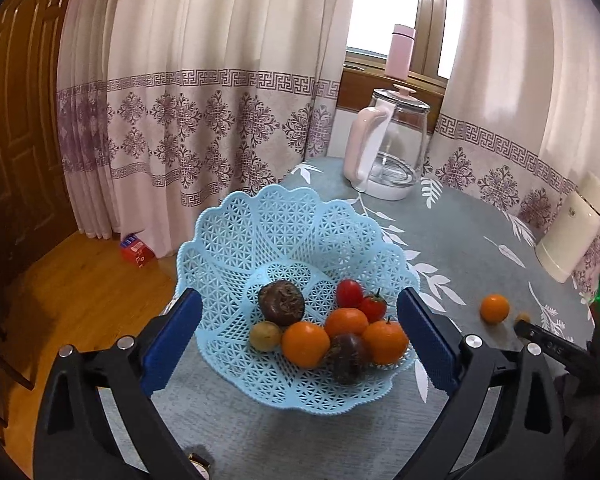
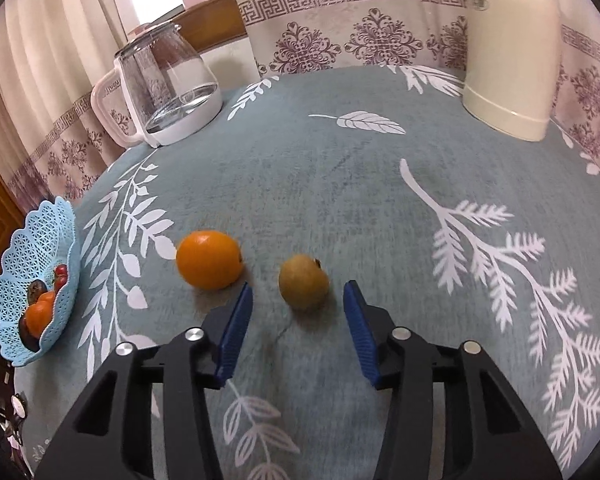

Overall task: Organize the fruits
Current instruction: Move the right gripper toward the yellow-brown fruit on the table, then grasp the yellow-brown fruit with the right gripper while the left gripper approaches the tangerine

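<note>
In the right wrist view, the right claw (image 2: 298, 300) is seen at lower centre with its blue pads spread apart and nothing clamped. A yellow-brown fruit (image 2: 303, 282) lies on the desk (image 2: 340, 168) between the pad tips, slightly ahead of them and nearer the right pad, untouched by either. An orange (image 2: 209, 259) rests just left of the left pad tip, outside the opening. Toward the left edge of the frame, the blue lattice basket (image 2: 36, 240) is seen with fruit inside.

In the left wrist view, the left claw (image 1: 300, 322) is held wide apart at lower centre, empty, with the basket (image 1: 284, 232) framed between its pads. Oranges, red tomatoes, two dark fruits and a small yellow-brown one are piled inside. A glass kettle (image 1: 388, 148) stands behind the basket, at upper centre.
</note>
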Demonstrator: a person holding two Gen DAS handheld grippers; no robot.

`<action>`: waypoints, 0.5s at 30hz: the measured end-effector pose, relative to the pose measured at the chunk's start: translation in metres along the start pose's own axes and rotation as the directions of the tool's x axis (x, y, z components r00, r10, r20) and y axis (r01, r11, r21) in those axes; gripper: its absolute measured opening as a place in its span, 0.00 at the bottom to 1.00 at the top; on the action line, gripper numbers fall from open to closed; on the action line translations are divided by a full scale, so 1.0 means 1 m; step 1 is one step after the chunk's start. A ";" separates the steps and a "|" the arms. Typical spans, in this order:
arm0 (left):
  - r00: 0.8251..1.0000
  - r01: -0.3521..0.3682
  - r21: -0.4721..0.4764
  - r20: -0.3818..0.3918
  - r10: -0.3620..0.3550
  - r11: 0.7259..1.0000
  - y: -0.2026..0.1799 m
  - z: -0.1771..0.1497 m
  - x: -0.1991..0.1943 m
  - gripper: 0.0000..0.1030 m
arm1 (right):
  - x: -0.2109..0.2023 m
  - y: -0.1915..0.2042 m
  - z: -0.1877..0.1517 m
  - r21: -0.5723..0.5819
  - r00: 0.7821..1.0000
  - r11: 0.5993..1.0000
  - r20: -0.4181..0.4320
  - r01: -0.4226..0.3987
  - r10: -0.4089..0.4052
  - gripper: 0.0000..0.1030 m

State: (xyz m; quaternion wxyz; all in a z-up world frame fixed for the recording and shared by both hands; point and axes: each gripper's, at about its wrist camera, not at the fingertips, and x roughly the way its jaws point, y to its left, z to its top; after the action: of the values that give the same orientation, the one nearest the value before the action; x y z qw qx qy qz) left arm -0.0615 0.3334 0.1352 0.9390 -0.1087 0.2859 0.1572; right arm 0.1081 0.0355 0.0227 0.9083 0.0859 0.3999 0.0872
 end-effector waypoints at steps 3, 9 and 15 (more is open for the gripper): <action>1.000 0.004 0.014 -0.001 -0.004 1.000 -0.006 0.000 0.000 0.96 | 0.006 0.002 0.004 -0.005 1.000 1.000 -0.007 0.001 -0.001 0.40; 1.000 0.028 0.057 -0.003 -0.027 0.998 -0.026 0.001 0.002 0.96 | 0.011 0.000 0.007 -0.004 1.000 1.000 -0.011 0.009 -0.009 0.26; 0.997 0.074 0.130 -0.003 -0.074 0.989 -0.064 0.003 0.005 0.96 | -0.008 -0.009 0.000 0.001 1.000 1.000 0.015 0.006 -0.006 0.26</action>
State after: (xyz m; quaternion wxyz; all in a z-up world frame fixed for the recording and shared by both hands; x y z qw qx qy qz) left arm -0.0337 0.2764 0.1417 0.9496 -0.0579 0.2903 0.1034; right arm 0.1038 0.0251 0.0264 0.9116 0.0859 0.3932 0.0833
